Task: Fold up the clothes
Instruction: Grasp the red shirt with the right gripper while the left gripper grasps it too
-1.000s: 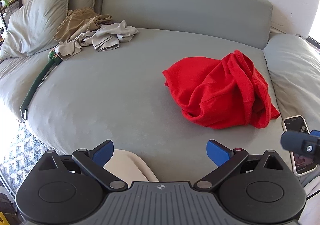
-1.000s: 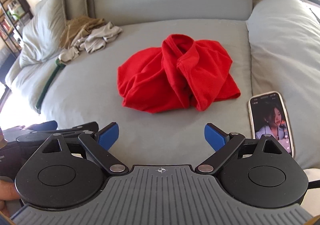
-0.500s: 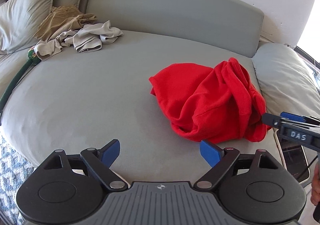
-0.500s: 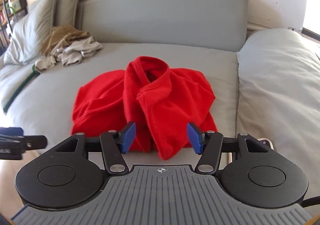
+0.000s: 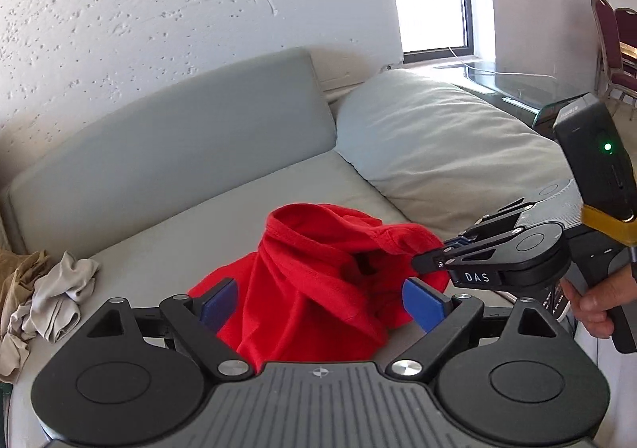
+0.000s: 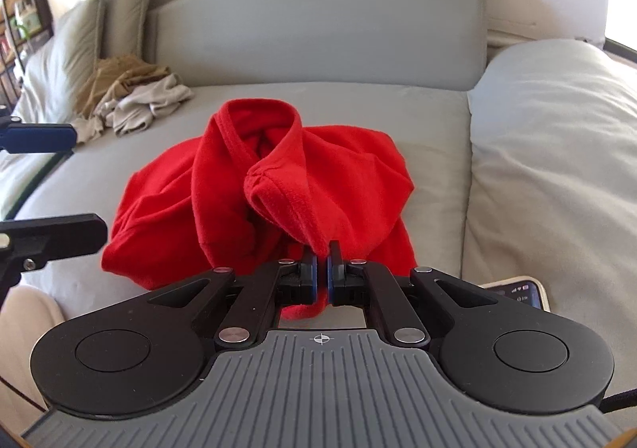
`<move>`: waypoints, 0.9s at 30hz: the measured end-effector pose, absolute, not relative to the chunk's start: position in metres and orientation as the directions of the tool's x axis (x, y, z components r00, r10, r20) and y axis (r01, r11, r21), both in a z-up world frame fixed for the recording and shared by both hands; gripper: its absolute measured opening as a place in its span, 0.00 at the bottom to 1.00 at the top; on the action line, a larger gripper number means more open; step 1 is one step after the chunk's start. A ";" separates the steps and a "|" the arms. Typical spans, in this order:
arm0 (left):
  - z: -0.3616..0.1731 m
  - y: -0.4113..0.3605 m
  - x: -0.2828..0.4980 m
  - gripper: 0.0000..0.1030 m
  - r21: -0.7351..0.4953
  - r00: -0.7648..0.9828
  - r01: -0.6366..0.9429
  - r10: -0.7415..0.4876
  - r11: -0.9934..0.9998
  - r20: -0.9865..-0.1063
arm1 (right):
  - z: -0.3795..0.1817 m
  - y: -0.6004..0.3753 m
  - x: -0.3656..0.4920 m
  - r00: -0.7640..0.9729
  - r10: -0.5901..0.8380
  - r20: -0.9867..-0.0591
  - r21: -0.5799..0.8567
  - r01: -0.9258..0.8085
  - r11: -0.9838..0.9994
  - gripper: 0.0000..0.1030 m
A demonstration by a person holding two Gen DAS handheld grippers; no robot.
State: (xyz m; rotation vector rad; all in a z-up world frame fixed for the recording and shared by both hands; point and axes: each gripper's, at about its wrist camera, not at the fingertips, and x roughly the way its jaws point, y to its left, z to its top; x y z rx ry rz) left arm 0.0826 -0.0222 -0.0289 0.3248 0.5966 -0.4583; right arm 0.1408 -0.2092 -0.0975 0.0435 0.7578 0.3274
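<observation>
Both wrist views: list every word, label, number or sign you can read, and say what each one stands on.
"DAS": white letters on the side of the right gripper, seen from the left wrist view.
Text on the phone screen beside the red garment: too small and mostly hidden to read.
Small crosshair mark on each gripper's grey ribbed body: a symbol, no letters.
Nothing else is readable.

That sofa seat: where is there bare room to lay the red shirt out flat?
Bare cushion lies between the red shirt and the backrest, and leftward toward the crumpled beige clothes. The right side is crowded: a big pillow and a phone sit there, by the right tool, which is pinching the shirt.
</observation>
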 end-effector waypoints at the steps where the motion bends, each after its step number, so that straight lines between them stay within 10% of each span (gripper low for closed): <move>1: -0.028 -0.022 0.086 0.86 0.135 0.728 0.500 -0.331 0.855 -0.601 | -0.097 -0.214 0.142 0.681 0.316 -0.660 0.184 -0.261 0.948 0.04; 7: -0.002 -0.039 0.082 0.86 0.288 0.746 0.630 -0.460 0.721 -0.482 | -0.053 -0.220 0.143 0.711 0.425 -0.560 0.203 -0.379 0.903 0.04; 21: -0.041 -0.112 0.081 0.59 0.701 0.631 0.713 -0.430 -0.008 -0.646 | -0.044 -0.235 0.103 0.667 0.485 -0.565 0.114 -0.518 0.848 0.04; 27: -0.035 -0.132 0.096 0.10 0.659 0.609 0.752 -0.392 0.010 -0.690 | -0.037 -0.232 0.094 0.662 0.450 -0.599 0.047 -0.532 0.846 0.06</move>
